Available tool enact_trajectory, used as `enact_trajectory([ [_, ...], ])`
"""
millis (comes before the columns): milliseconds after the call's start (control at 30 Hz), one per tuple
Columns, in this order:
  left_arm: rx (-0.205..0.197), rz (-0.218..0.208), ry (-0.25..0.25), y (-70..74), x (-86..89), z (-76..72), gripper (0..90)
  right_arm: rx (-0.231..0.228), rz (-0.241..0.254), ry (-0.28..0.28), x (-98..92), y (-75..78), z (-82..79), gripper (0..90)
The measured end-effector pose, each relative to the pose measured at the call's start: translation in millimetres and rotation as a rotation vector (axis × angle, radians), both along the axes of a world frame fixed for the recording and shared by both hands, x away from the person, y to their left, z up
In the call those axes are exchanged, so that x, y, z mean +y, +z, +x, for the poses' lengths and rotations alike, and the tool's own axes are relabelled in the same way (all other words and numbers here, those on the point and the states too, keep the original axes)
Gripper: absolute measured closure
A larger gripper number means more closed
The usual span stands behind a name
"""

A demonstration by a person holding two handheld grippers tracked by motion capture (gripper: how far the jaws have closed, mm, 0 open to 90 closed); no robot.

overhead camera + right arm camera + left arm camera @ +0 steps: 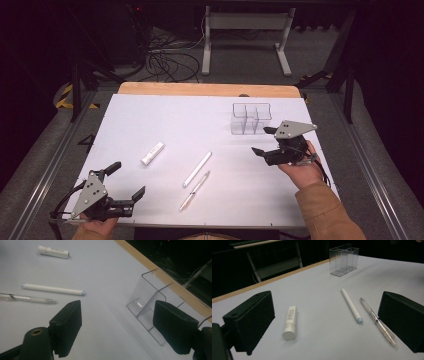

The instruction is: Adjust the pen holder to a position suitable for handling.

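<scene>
Fingers apart, empty: right gripper [263, 141] | beside clear organizer [250, 118]

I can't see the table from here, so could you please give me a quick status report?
Both hand-held grippers open, empty: left, right. Right beside clear plastic compartment holder, not touching. White pen, clear pen, white tube lie loose. Nothing in the way.

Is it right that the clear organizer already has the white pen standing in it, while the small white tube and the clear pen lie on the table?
Not quite. The clear organizer is empty; the white pen lies flat on the table beside the clear pen. The small white tube also lies there, as the high view shows.
</scene>
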State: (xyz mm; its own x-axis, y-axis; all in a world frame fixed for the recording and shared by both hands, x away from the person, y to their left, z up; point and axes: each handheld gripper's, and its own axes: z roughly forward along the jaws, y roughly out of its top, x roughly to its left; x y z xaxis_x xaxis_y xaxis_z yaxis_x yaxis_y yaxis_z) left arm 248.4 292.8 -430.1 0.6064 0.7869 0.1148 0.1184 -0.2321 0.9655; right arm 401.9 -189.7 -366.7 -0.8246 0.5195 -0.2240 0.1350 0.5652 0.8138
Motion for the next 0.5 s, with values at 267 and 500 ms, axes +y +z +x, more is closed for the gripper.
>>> enact_trajectory([
  [267, -0.001, 0.002, 0.000, -0.1, -0.3, 0.6, 1.6, 0.001, -0.016, 0.001, 3.6, 6.4, 13.6, 24.1],
  [500, 0.009, 0.003, -0.008, -0.4, -0.8, 1.5, 1.6, 0.037, -0.022, -0.015, 4.5, 6.1, 27.7, 26.3],
])
